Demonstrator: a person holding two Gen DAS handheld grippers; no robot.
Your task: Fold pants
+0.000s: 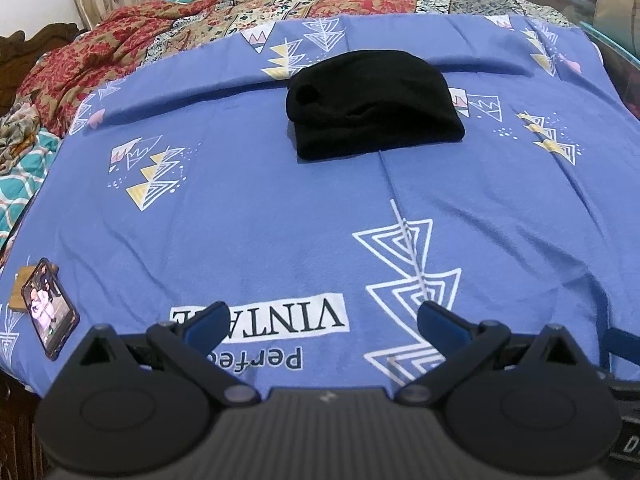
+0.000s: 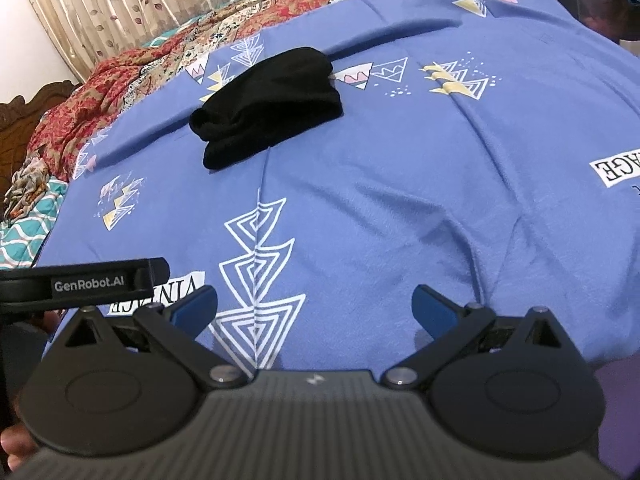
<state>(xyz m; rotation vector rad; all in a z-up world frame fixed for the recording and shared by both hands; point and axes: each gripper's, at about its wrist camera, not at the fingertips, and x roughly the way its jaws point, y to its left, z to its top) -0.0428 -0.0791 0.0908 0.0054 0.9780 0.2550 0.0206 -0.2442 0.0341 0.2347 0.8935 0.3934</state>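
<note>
The black pants (image 1: 372,106) lie folded into a compact bundle on the blue patterned bedsheet (image 1: 260,208), far ahead of both grippers. In the right wrist view the same pants (image 2: 268,106) sit up and to the left on the bedsheet (image 2: 400,200). My left gripper (image 1: 322,322) hovers low over the sheet's near end, open, with nothing between its blue fingertips. My right gripper (image 2: 314,306) is open too, empty, well short of the pants. The left gripper's black body (image 2: 88,282) shows at the left edge of the right wrist view.
A phone (image 1: 50,314) with a lit screen lies on a wooden block at the sheet's near left corner. A rumpled red floral quilt (image 1: 120,48) and curtains (image 2: 132,4) lie behind the bed. A wooden headboard (image 2: 24,120) stands at left. A hand (image 2: 16,448) shows at lower left.
</note>
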